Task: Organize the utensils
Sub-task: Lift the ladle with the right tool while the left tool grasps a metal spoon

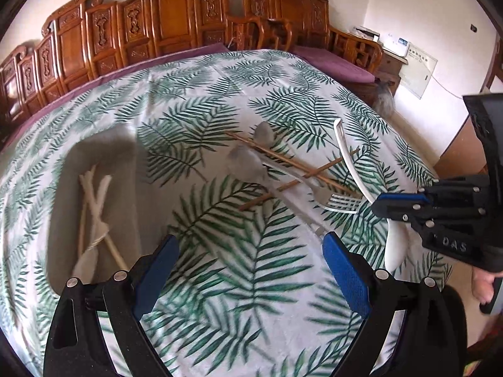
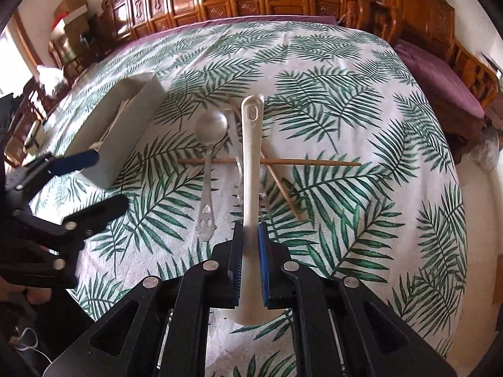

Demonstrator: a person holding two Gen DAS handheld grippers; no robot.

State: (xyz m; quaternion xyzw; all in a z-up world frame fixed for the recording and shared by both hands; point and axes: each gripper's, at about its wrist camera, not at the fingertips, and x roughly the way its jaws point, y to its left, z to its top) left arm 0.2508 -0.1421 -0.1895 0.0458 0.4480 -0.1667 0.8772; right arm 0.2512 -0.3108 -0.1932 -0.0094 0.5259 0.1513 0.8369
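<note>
My right gripper (image 2: 250, 235) is shut on a white plastic spoon (image 2: 250, 157), handle pointing away, held above the pile; it also shows in the left wrist view (image 1: 349, 157) at the right. My left gripper (image 1: 248, 248) is open and empty above the leaf-print cloth, between the tray and the pile. On the cloth lie a metal spoon (image 2: 209, 138), a metal fork (image 1: 341, 202), another metal spoon (image 1: 248, 160) and brown chopsticks (image 2: 314, 162). A grey tray (image 1: 63, 188) at the left holds white utensils (image 1: 94, 201).
The table (image 2: 345, 94) is covered by a white cloth with green leaves. Carved wooden benches (image 1: 176, 9) with purple cushions stand behind it. The tray shows in the right wrist view (image 2: 138, 119) at the left. A wall box (image 1: 418, 72) is at far right.
</note>
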